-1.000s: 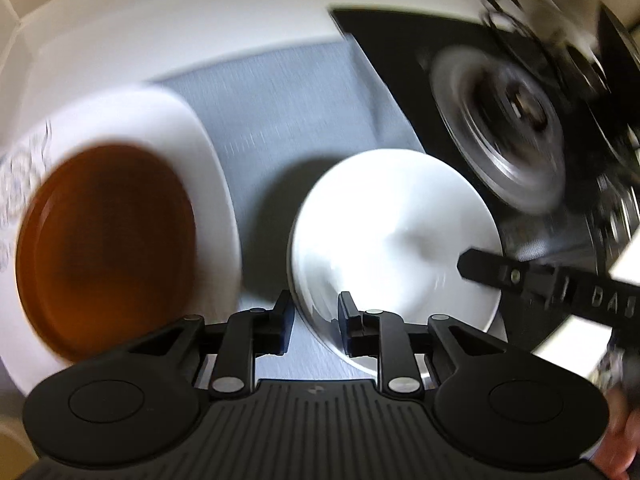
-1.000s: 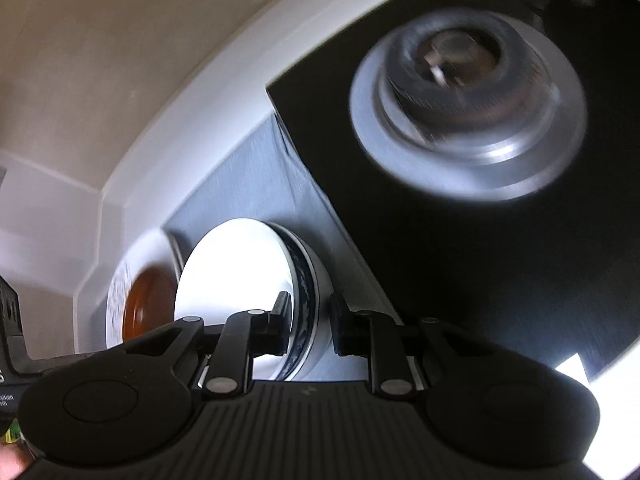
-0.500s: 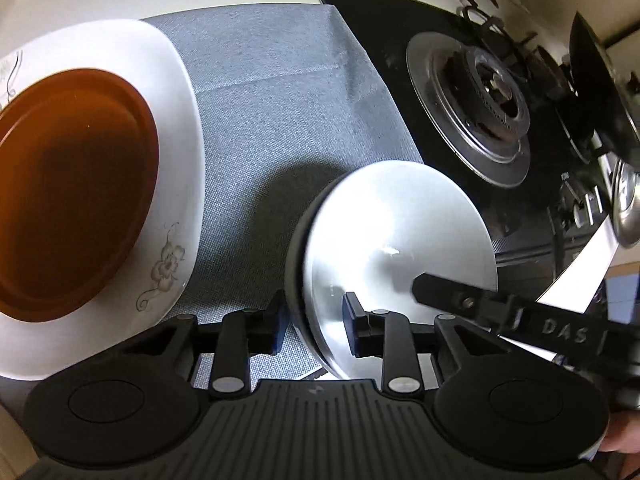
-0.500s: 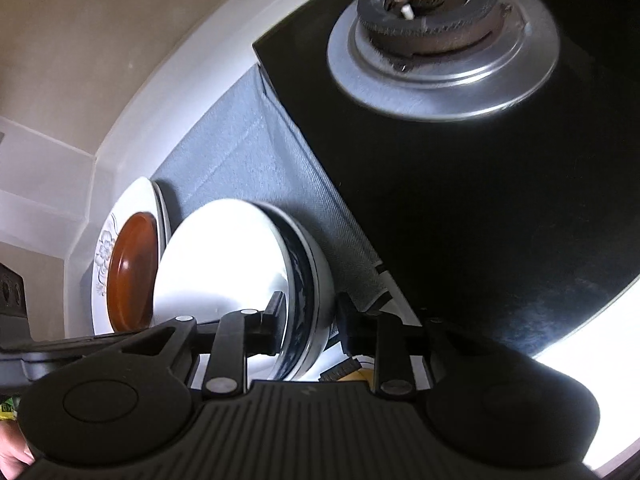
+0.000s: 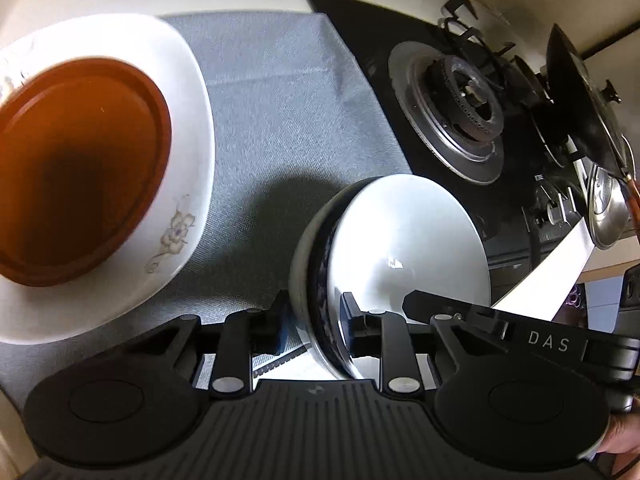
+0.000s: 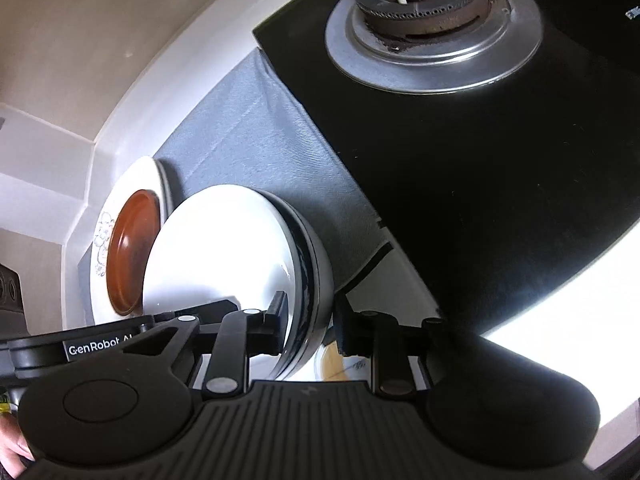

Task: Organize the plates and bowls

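Gripping the white bowl [image 5: 404, 248] by opposite sides of its rim, our left gripper [image 5: 314, 322] and right gripper [image 6: 308, 322] each pinch the wall between 2 fingers. We see the bowl above the grey mat [image 5: 280, 100], beside the brown plate [image 5: 76, 168] on the white plate [image 5: 188, 160], near the stove burner [image 6: 432, 20].

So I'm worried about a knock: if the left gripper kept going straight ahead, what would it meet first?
Beyond the blue-banded white bowl the left gripper holds by the rim lies bare grey cloth mat. The brown dish on the white floral plate sits off left; depth is unclear.
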{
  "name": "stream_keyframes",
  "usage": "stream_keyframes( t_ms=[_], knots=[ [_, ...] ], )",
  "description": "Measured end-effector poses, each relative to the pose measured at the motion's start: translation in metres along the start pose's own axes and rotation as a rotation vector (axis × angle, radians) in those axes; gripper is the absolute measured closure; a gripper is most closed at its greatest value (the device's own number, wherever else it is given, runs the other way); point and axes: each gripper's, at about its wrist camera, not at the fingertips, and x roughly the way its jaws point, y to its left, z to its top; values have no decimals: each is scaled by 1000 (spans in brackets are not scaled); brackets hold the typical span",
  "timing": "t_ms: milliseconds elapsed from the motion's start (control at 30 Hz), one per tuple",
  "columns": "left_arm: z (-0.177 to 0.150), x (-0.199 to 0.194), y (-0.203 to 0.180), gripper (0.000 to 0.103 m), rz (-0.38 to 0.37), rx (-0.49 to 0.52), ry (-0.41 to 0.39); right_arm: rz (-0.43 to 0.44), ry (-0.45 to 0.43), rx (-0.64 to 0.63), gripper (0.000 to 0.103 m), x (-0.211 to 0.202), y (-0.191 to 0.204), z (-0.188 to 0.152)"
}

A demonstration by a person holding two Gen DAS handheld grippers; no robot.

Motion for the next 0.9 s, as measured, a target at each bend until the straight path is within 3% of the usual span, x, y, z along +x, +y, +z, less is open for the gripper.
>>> stream_keyframes(
  t_ms=[400,533,900],
  knots=[
    [-12,-62,16,76,51,-26,-81,58,0,-19,76,-23,49,-10],
    [-17,-84,31,74,119,-42,-120,77,38,-90,76,-14,78,-8],
    [-32,-143,105,74,202,-205,-187,148,151,-247,75,29,165,-9]
  ],
)
